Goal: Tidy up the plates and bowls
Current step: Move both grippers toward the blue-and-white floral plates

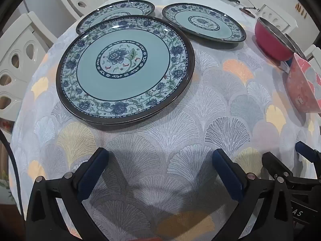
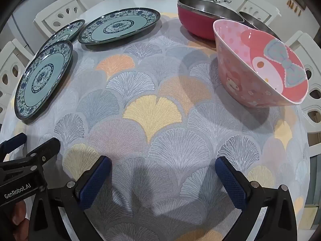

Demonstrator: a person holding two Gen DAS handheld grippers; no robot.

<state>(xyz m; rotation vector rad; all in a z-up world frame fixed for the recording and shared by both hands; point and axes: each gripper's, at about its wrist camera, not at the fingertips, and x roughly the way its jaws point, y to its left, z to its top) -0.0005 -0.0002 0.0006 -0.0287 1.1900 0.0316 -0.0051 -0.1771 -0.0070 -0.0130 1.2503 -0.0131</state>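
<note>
1. Both my claws, left gripper [image 1: 160, 160] and right gripper [image 2: 163, 168], gape fully, empty.
2. Nearest plate [image 1: 125, 70] lies flat on the tablecloth [image 1: 180, 140]; stiff, probably breakable; I pinch its rim.
3. Pink bowl [image 2: 260, 66] looks light.

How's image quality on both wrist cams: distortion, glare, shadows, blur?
Left wrist view: heavy fisheye bend, black vignette at the corners, sharp focus; small glare on the near plate rim; soft shadow on the cloth between the open left tongs. Right wrist view: same bend and vignette; pink bowl looks stretched; soft shadow under the open right tongs; no motion blur.
</note>
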